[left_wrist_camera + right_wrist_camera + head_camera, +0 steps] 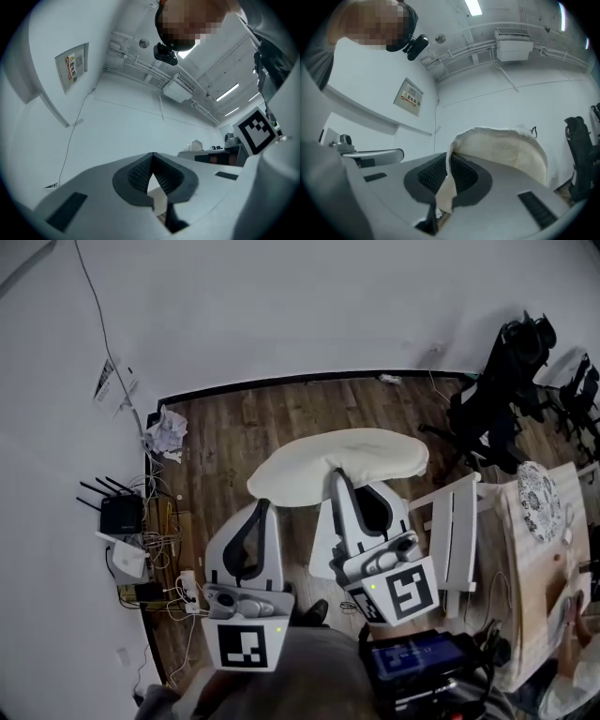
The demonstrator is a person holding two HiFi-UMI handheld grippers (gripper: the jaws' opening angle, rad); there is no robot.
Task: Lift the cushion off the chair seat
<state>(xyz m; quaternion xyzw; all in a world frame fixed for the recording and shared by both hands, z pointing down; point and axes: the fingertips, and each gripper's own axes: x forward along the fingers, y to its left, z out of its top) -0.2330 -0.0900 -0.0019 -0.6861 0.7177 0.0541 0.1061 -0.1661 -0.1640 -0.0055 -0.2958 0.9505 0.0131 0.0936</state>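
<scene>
Holding cushion (337,457) aloft beside chair (459,531), left gripper (263,506) and right gripper (338,476) each pinched narrow on its cream edge. Lift step judged nearly done; next: firm grip, level carry clear.

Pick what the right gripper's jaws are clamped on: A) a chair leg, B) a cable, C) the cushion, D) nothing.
C: in the right gripper view the right gripper has its jaws shut on a cream edge of the cushion.
</scene>
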